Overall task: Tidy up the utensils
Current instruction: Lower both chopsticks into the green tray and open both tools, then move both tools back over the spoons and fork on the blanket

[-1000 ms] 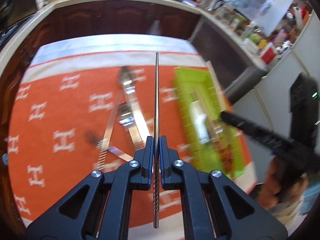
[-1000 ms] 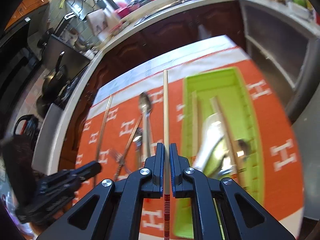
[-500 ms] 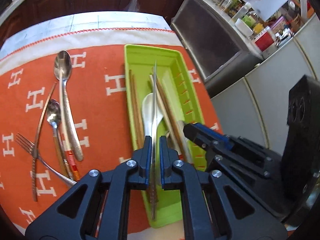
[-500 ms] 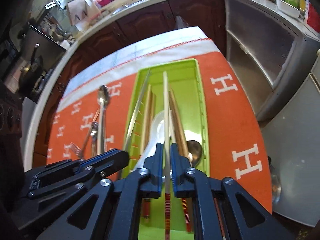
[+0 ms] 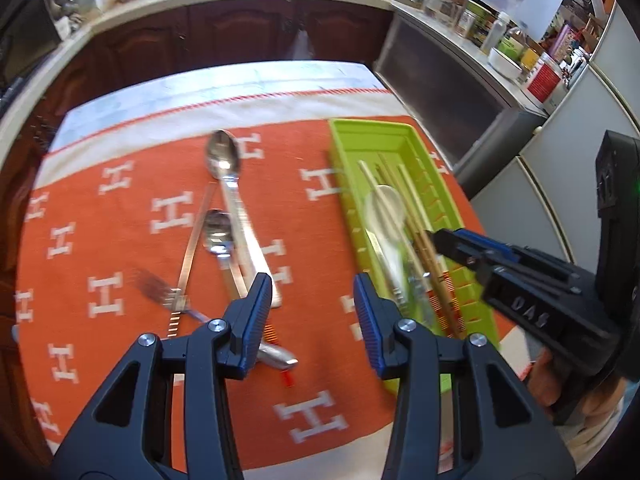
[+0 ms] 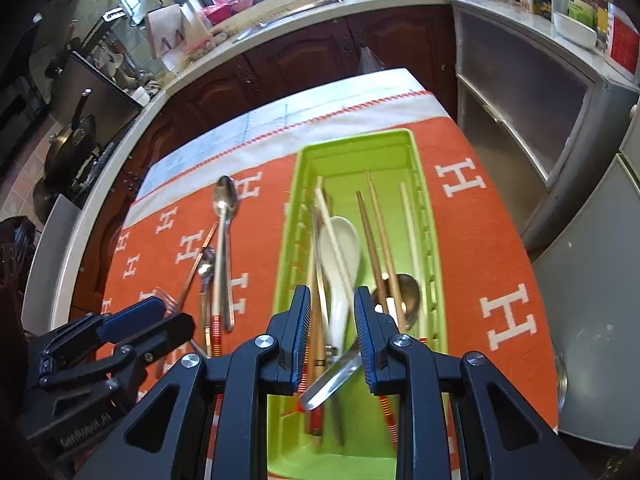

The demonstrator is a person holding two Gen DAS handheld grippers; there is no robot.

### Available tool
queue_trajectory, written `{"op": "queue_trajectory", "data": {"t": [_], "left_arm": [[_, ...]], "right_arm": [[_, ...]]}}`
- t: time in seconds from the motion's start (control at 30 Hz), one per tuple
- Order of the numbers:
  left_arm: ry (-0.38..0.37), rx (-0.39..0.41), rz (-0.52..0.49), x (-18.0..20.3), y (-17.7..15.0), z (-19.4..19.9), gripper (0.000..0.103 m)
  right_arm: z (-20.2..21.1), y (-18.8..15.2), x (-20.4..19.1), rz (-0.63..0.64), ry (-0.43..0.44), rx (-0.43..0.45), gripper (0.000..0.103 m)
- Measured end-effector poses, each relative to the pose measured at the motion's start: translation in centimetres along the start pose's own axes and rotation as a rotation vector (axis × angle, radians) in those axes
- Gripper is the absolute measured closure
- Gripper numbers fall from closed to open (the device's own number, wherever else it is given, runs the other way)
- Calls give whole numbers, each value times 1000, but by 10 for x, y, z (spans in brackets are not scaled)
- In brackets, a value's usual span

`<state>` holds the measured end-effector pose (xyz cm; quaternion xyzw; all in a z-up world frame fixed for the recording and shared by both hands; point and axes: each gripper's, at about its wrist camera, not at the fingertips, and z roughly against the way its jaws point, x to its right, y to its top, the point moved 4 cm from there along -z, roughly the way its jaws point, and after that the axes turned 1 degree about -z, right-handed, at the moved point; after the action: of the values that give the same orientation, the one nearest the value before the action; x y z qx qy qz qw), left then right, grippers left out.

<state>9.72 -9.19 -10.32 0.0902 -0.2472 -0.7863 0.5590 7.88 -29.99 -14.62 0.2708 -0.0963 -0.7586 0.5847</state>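
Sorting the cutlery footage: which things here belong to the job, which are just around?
Job: green tray, white spoon, chopsticks, long spoon, small spoon, fork.
Around: orange cloth, pan, white bowl.

A tray (image 6: 424,208) sits on the right part of the cloth (image 6: 480,216) that covers the table (image 6: 280,116); in it lie chopsticks (image 6: 376,236) beside a ladle-shaped spoon (image 6: 340,248). Left of the tray, on the cloth, lie two spoons (image 5: 228,184), a fork (image 5: 160,292) and a flat metal strip (image 5: 192,248).
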Motion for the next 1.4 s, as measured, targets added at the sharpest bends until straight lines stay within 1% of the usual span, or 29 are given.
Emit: {"op": "queue_trajectory", "data": {"t": [0.03, 0.17, 0.33, 0.6, 0.8, 0.93, 1.07, 1.27, 1.4], "left_arm": [[20, 6, 1, -8, -3, 5, 64], [58, 15, 18, -32, -16, 18, 64], [107, 26, 56, -70, -33, 28, 64], [132, -4, 152, -124, -58, 25, 64], [110, -11, 201, -147, -64, 16, 64], [75, -16, 225, -159, -63, 4, 64], [41, -24, 251, -169, -60, -14, 64], [38, -31, 255, -179, -58, -30, 64], [29, -28, 261, -186, -59, -34, 64]], "right_arm": [[4, -1, -3, 6, 2, 6, 80], [11, -5, -24, 28, 17, 16, 80], [11, -11, -51, 68, 36, 2, 80], [-9, -19, -94, 140, 49, -37, 80], [-26, -21, -120, 180, 70, -64, 80], [-42, -20, -135, 197, 85, -85, 80], [-61, -22, -154, 214, 124, -116, 80], [-110, -27, -183, 205, 168, -199, 80], [-142, -26, -196, 200, 145, -228, 80]]}}
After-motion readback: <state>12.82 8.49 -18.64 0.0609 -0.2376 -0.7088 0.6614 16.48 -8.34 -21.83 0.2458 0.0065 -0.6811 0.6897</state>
